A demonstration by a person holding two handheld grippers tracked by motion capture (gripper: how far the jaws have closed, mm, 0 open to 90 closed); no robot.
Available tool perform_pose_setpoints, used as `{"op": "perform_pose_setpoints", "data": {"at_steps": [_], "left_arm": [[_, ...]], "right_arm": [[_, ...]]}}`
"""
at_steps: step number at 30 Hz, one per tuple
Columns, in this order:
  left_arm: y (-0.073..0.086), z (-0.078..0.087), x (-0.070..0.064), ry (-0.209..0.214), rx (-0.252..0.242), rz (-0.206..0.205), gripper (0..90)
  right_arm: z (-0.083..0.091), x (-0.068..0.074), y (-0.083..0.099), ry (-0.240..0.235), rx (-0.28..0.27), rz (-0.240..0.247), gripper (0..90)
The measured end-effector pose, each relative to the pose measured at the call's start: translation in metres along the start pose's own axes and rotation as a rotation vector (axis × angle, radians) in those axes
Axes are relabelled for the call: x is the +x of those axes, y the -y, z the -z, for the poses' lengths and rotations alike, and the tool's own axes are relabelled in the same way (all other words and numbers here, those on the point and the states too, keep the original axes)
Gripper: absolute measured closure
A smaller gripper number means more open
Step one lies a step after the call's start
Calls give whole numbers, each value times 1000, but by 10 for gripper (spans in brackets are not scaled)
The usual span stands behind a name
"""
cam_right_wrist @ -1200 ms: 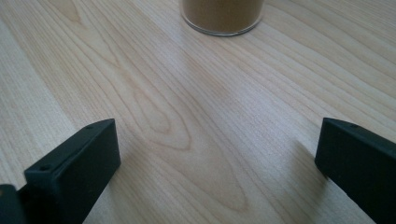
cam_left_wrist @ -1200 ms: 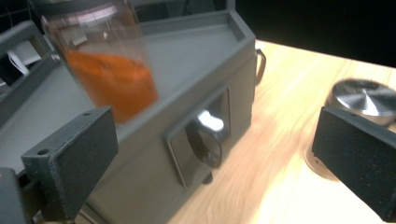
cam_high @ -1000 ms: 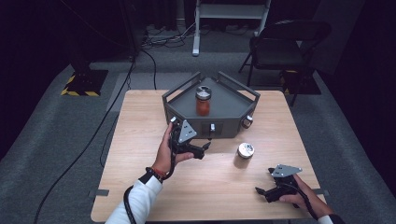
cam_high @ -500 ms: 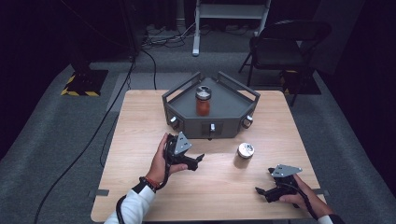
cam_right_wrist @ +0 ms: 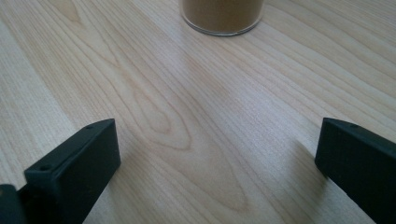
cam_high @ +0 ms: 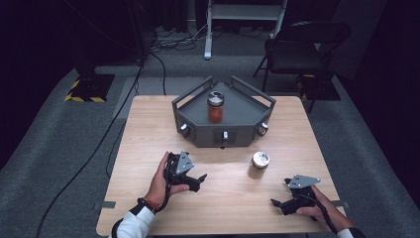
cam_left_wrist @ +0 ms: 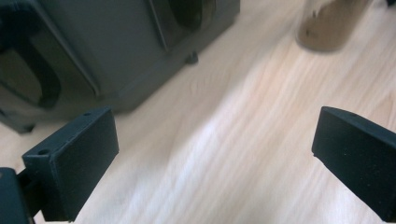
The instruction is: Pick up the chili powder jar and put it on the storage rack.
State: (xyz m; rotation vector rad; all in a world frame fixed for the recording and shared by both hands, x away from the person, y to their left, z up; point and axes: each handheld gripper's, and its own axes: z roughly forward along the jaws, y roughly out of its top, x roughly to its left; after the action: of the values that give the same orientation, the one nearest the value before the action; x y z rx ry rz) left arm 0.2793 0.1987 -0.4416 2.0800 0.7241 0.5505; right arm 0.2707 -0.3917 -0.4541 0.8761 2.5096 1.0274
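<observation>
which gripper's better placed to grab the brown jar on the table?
Probably right. The right gripper is open and the brown jar sits straight ahead of its jaws on bare table. The left gripper, also open, sees the jar off to one side, by the grey tray.

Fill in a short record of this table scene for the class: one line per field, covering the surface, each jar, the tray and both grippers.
Surface: wooden table
Tray: grey tray at the far middle of the table
Jar one: jar with red contents, upright inside the tray
Jar two: jar with brown contents, upright on the table in front of the tray
Left gripper: jaws open, holding nothing, near the tray
Right gripper: jaws open, holding nothing, low over the table, facing the brown jar
</observation>
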Motion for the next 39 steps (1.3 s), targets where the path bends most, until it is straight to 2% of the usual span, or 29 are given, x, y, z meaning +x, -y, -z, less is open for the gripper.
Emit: {"op": "perform_pose_setpoints", "data": {"at_steps": [6,17,21,34,39], "left_arm": [[9,5,6,11,42,8,5],[22,12,13,-2,130,-6,7],[27,17,20,-5,138,14,7],[37,22,33,8,224,43,9],[40,21,37,24,220,64,9]], "right_arm": [[0,0,0,0,0,0,0],[0,0,0,0,0,0,0],[0,0,0,0,0,0,0],[0,0,0,0,0,-1,0],[0,0,0,0,0,0,0]]}}
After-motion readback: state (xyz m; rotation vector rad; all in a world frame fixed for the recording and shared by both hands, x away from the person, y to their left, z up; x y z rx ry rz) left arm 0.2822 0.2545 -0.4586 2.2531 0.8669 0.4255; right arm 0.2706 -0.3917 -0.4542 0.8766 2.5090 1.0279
